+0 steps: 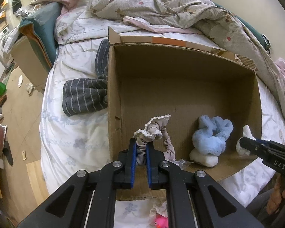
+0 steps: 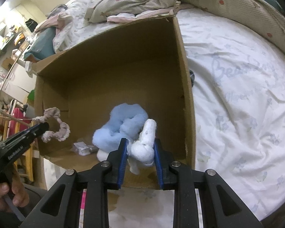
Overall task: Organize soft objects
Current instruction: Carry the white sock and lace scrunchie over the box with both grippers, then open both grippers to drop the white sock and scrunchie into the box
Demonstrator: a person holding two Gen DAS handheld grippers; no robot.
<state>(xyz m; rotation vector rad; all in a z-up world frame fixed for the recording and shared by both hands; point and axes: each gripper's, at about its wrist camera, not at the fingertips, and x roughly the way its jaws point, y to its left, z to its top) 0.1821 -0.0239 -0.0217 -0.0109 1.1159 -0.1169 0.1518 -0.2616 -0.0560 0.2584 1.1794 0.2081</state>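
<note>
The left gripper [image 1: 141, 147] clamps a beige scrunchie [image 1: 157, 133] above the cardboard box [image 1: 180, 87]. The right gripper [image 2: 140, 153] pinches what looks like a white plush piece [image 2: 145, 146] over the box's near right corner, just beside the blue plush [image 2: 119, 131] lying inside.

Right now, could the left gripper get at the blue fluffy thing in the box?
Probably not yet: the left gripper is shut on a beige scrunchie. The path itself looks free, since the cardboard box is open-topped and the blue fluffy thing lies uncovered.

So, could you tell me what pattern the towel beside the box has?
Dark grey towel with thin pale stripes, clearest in the left wrist view.
</note>
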